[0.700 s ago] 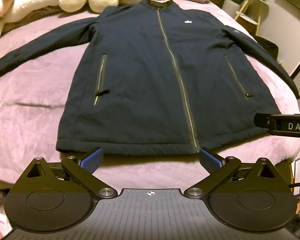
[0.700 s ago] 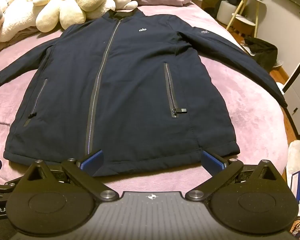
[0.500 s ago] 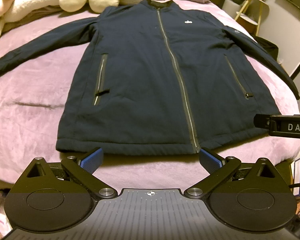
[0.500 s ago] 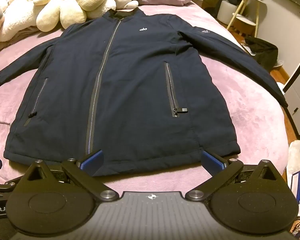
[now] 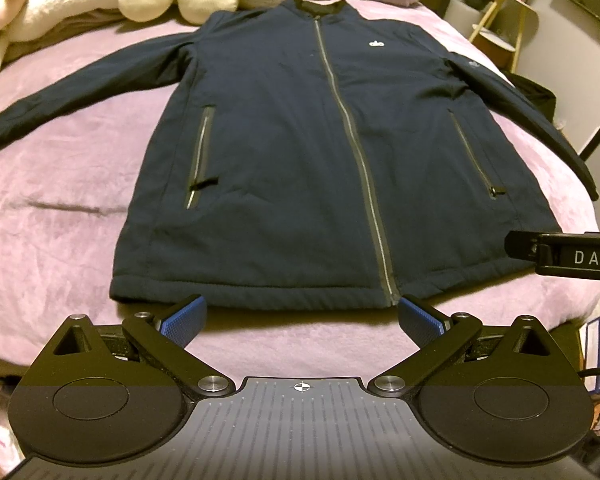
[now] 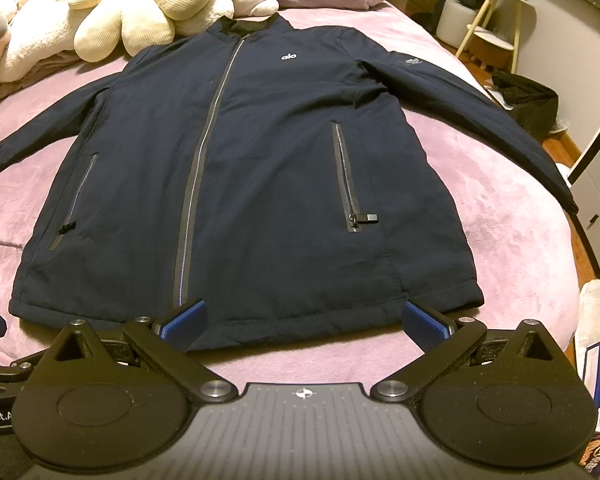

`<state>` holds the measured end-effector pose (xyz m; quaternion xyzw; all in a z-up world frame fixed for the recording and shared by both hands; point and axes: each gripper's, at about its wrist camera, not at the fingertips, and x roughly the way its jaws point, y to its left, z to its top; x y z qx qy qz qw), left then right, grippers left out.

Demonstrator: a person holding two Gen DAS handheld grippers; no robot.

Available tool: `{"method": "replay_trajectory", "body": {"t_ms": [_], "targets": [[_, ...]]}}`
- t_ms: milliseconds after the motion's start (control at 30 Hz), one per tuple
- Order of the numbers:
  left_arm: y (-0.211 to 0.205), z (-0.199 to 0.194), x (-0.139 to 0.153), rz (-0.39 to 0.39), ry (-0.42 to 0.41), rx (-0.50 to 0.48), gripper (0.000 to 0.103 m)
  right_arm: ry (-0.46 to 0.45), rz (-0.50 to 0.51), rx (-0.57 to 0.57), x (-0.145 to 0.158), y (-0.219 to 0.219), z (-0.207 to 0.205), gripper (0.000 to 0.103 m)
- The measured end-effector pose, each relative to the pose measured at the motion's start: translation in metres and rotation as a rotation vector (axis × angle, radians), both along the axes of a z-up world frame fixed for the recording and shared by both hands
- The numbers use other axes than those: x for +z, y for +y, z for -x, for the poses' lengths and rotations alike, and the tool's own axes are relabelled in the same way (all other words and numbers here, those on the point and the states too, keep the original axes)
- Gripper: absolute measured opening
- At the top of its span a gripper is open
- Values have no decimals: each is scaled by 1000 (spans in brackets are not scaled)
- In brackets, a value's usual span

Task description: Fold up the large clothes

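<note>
Both tools, left (image 5: 302,314) and right (image 6: 304,318), hang spread and empty just short of the jacket's (image 5: 320,152) hem. We have the jacket flat on the bed (image 5: 60,208), zipped, sleeves out, so we judge folding has not begun.

Dim, warm indoor light; sharp focus at centre, strong fisheye bending and vignetting at the edges.

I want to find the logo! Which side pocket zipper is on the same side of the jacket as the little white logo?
The pocket zipper with the black pull tab sticking out sideways, right of the long front zipper and below the white logo. The other pocket zipper lies across the front zipper.
</note>
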<state>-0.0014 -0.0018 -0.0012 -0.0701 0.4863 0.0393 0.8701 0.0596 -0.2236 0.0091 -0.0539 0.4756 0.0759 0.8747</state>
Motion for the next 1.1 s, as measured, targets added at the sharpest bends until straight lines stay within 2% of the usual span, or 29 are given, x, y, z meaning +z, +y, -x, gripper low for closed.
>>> {"method": "replay_trajectory", "body": {"t_ms": [933,1100], "targets": [[-2,1,-4,8,6,3,103,21,-18,-2,-3,-1,0,103],[-4,1,-7,59,5,5,103,28,-25,-4,-4,-4,-3,103]]}}
